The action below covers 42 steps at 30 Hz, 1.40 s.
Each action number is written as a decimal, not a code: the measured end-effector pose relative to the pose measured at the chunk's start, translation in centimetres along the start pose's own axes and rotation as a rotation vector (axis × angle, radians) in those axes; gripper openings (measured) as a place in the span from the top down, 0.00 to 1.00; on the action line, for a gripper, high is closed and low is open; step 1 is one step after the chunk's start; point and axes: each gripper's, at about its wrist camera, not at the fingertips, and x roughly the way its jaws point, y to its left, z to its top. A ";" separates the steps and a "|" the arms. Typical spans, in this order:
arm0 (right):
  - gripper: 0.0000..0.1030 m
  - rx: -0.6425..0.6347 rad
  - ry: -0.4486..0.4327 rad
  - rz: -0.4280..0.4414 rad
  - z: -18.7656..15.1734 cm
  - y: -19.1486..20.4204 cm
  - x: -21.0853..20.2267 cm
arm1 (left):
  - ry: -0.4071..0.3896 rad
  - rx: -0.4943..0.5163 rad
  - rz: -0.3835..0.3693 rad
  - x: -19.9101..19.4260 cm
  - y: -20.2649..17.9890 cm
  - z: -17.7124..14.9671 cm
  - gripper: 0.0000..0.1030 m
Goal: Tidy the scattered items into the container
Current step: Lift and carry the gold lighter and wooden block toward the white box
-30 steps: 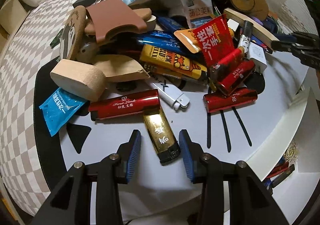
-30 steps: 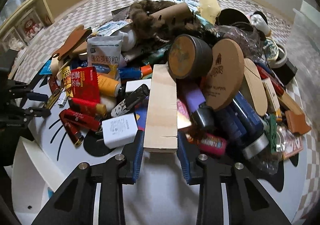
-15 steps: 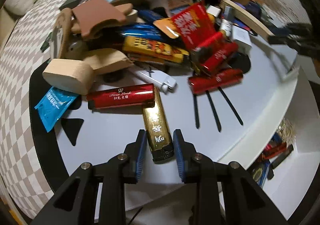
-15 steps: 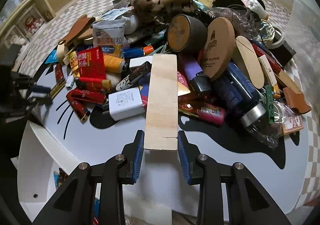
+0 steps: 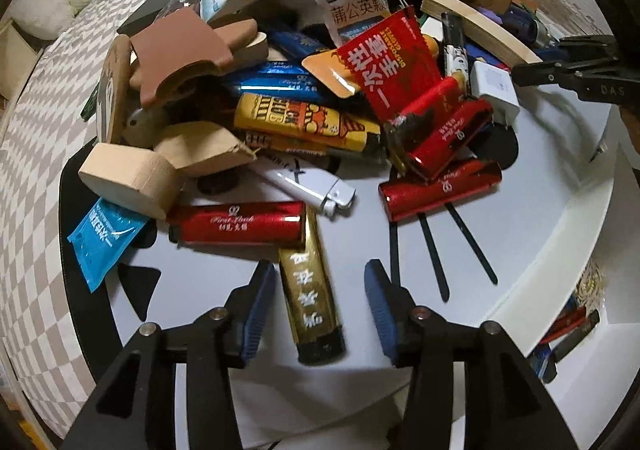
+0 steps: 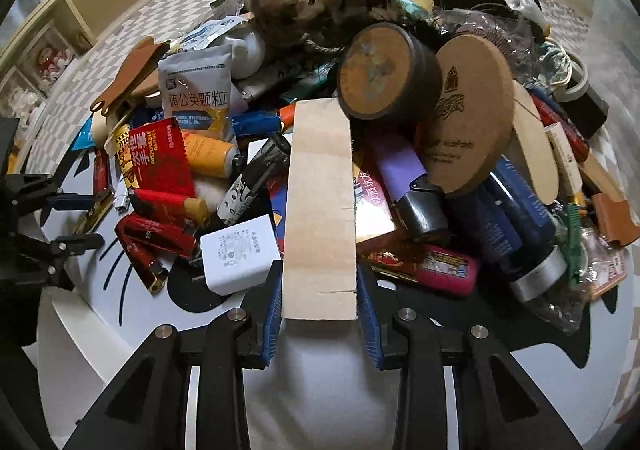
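A heap of small items covers a white round table (image 5: 460, 330). In the left wrist view a gold lighter (image 5: 312, 298) lies on the table between my left gripper's (image 5: 320, 310) blue pads, which stand open around it with gaps on both sides. A red lighter (image 5: 240, 224) lies just beyond it. In the right wrist view my right gripper (image 6: 320, 302) is shut on the near end of a flat wooden block (image 6: 320, 206) that rests on the pile. The white container (image 5: 576, 314) with a few items inside shows at the table's right edge.
Near the wooden block lie a white charger (image 6: 240, 254), a round cork board (image 6: 468, 110) and a dark tin (image 6: 384, 70). Red lighters (image 5: 440, 190), a white lighter (image 5: 308, 186) and a wooden piece (image 5: 128, 178) lie by the gold lighter. A checkered cloth (image 5: 36, 138) lies beneath.
My left gripper's jaws, closed tight around the gold lighter half a second ago, have opened wide. The right gripper stays shut on the wooden block and has lowered back toward the pile.
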 end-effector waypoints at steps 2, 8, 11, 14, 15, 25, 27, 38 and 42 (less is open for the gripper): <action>0.67 -0.001 -0.004 -0.004 0.0 0.1 -0.2 | 0.000 -0.014 -0.006 0.0 0.1 0.1 0.55; 0.67 0.000 0.003 -0.026 -0.5 0.3 -0.7 | -0.018 -0.072 -0.045 -0.4 1.6 0.0 0.75; 0.67 0.007 0.009 -0.028 -0.8 0.2 -1.1 | -0.026 -0.092 -0.052 -0.7 1.9 -0.1 0.75; 0.67 0.018 0.005 -0.027 -1.1 0.0 -1.7 | -0.033 -0.100 -0.052 -1.2 2.1 0.0 0.76; 0.67 0.021 -0.002 -0.028 -1.2 0.0 -2.1 | -0.034 -0.105 -0.054 -1.4 2.1 0.1 0.76; 0.68 0.193 -0.059 0.124 -2.0 -2.5 -5.7 | -0.123 -0.122 -0.100 -3.2 4.3 2.0 0.77; 0.68 0.232 -0.069 0.143 -2.2 -3.0 -6.1 | -0.137 -0.133 -0.104 -3.3 4.6 2.6 0.77; 0.68 0.316 -0.151 0.177 -2.1 -4.6 -9.3 | -0.216 -0.088 -0.163 -6.7 0.9 2.6 0.77; 0.68 0.316 -0.175 0.187 -2.2 -4.6 -10.3 | -0.239 -0.036 -0.192 -7.8 -0.6 2.8 0.77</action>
